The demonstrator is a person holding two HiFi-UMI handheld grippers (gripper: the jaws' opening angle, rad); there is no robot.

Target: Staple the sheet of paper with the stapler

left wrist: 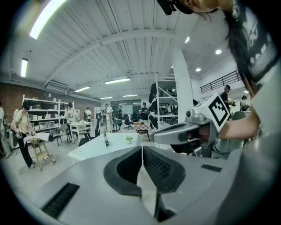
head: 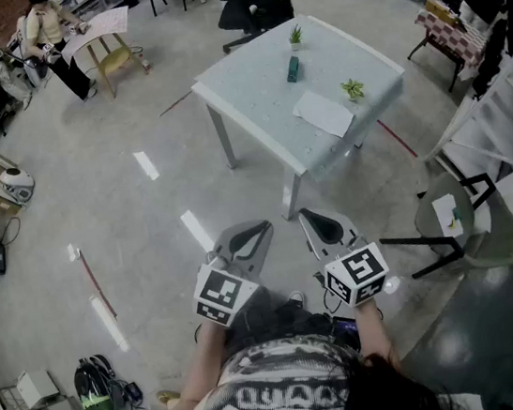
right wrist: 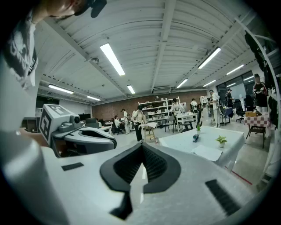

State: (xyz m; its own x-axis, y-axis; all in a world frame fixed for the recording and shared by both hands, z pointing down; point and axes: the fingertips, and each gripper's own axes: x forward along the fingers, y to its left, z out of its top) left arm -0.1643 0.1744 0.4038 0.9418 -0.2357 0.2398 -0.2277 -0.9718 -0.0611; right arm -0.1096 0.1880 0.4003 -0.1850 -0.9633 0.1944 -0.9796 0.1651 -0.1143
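White paper (head: 324,112) on table (head: 249,87): thin, limp, likely slides; pinch at edge. Stapler (head: 292,69) rigid, heavier; press on top. Left gripper (left wrist: 142,151), right gripper (right wrist: 141,149) both closed, empty.

Stapler (head: 292,69) beyond paper (head: 323,112), both on table (head: 250,91).
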